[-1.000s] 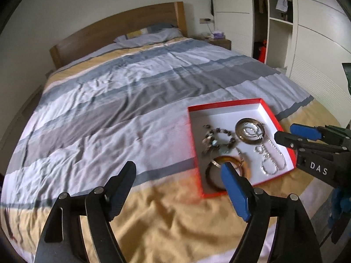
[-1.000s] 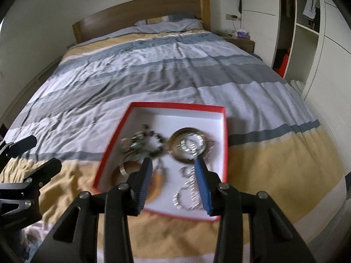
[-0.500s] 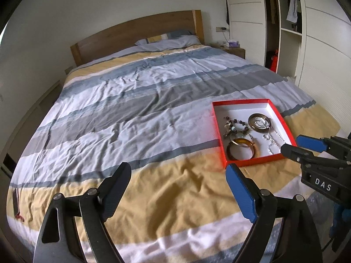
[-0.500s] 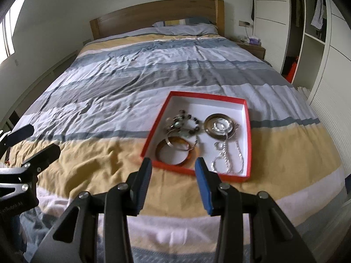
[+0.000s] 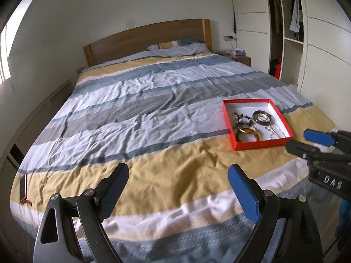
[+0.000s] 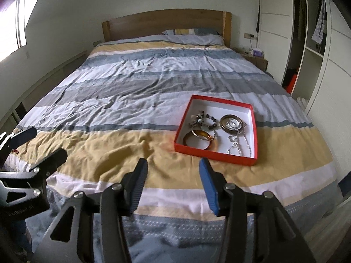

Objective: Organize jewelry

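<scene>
A red box (image 6: 238,160) with a white inside lies on the bed's yellow stripe near the foot; it also shows in the left wrist view (image 5: 258,145). It holds an amber bangle (image 6: 210,148), a beaded bracelet (image 6: 203,119), a dark ring dish (image 6: 231,123) and silver chains (image 6: 240,146). My left gripper (image 5: 177,185) is open and empty, well short of the box and left of it. My right gripper (image 6: 173,176) is open and empty, just in front of the box.
The striped duvet (image 5: 142,100) covers the whole bed, with a wooden headboard (image 5: 149,39) at the back. A dark phone-like object (image 5: 22,186) lies at the bed's left edge. Wardrobes (image 6: 318,43) and a nightstand (image 6: 256,60) stand to the right.
Both grippers have pulled back and up from the box, which now looks smaller and farther away. Both have stayed open and empty. The jewelry has not moved.
</scene>
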Demonstrator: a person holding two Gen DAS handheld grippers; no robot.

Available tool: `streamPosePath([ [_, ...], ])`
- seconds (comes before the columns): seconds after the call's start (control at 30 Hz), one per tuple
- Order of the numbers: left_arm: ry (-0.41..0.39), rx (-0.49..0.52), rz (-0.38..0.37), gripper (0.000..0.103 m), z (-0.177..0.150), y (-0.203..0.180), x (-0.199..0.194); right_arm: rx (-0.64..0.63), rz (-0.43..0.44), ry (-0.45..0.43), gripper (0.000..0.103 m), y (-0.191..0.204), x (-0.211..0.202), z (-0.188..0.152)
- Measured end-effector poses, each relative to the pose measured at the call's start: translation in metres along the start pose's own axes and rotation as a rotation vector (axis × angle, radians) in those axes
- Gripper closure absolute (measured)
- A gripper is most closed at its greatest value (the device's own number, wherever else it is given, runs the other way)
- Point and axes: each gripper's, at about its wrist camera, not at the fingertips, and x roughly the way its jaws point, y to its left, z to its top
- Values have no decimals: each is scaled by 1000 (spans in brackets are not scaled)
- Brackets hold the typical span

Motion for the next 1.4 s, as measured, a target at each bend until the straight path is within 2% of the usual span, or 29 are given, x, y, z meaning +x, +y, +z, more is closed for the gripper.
streamPosePath([
  [0.13, -17, -21, 34, 9, -16, 20, -19, -24, 5, -28, 46, 18, -19, -3],
  [0.43, -10, -114, 120, 9, -52, 68, -45, -88, 24, -78, 41, 49, -54, -14],
  [0.73, -17, -176, 164, 6, -52, 95, -50, -86, 26, -111, 41, 49, -62, -2],
  [0.93, 39, -215, 200, 6, -63, 121, -17, -67, 21, -40, 40, 48, -15, 4],
  [1.17, 127, -263, 249, 6, -85, 157, 32, -42, 32, 82, 40, 55, 69, -16],
  [1.4, 206, -349, 247, 6, -107, 191, 83, -42, 24, 178, 40, 59, 138, -32],
])
